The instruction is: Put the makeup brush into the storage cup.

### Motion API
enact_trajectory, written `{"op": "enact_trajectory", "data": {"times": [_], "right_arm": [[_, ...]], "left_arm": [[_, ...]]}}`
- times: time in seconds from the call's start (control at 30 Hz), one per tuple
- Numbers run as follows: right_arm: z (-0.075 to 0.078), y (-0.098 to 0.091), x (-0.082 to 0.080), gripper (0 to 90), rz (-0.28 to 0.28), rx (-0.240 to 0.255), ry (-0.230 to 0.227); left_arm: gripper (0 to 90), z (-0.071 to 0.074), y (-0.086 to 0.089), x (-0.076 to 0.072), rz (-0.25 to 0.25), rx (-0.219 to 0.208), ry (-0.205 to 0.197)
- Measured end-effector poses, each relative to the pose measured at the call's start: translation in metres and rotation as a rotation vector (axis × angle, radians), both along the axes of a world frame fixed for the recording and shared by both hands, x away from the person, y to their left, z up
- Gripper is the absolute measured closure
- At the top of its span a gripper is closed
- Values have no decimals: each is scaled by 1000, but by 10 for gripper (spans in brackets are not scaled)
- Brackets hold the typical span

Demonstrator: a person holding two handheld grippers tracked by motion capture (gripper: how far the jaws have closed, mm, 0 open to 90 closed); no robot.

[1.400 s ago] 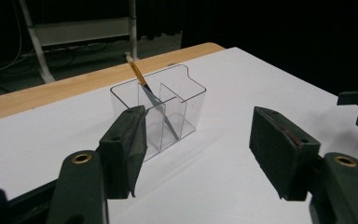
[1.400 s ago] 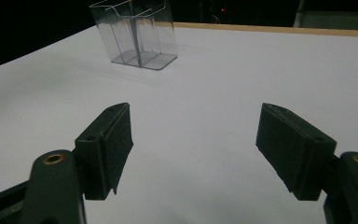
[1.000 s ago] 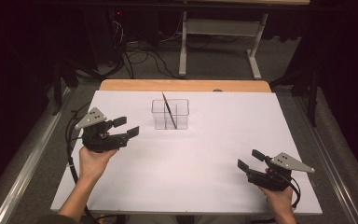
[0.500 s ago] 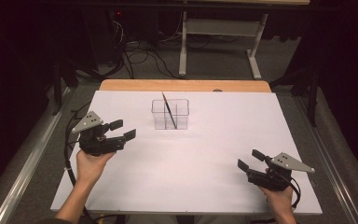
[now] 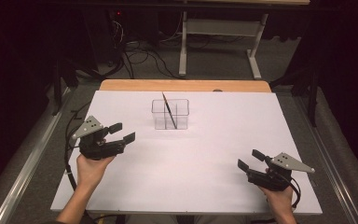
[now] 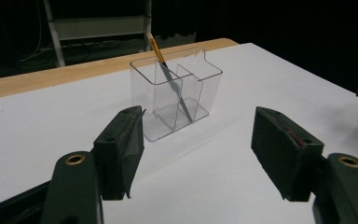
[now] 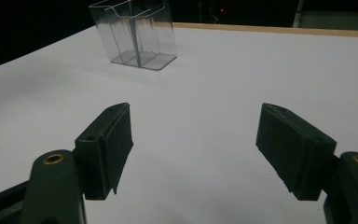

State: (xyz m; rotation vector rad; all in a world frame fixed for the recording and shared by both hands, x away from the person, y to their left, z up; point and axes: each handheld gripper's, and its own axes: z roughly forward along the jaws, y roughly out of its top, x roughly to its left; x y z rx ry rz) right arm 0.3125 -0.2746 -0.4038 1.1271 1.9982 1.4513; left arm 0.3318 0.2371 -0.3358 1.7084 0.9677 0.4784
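Observation:
A clear plastic organiser box (image 5: 170,114) with inner dividers stands on the white table top (image 5: 196,154), toward the back. A thin dark pen or brush with a yellow upper end (image 5: 168,109) leans inside it. My left gripper (image 5: 122,132) hovers at the left, short of the box, open with nothing between its jaws. In the left gripper view the box (image 6: 177,95) and the leaning stick (image 6: 168,77) lie ahead between the jaws. My right gripper (image 5: 250,159) rests near the front right, open and empty. In the right gripper view the box (image 7: 135,32) stands far off at the upper left.
A wooden strip (image 5: 182,85) borders the table's far edge. Beyond it a dark floor holds cables (image 5: 135,56) and a white metal desk frame (image 5: 219,42). A grey rail (image 5: 32,158) runs along the left side.
My left gripper has drifted slightly left and toward the front, away from the box. The right gripper has stayed still.

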Motion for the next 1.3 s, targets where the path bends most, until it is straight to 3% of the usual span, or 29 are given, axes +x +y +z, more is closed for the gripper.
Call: {"op": "enact_trajectory", "data": {"times": [0.67,1.3], "right_arm": [[0,0,0,287,-2,-2,-2],[0,1,-1,287,2,-4,-2]], "left_arm": [[356,-15,0,-2,15,22,32],[363,-28,1,-5,22,-1,53]]}}
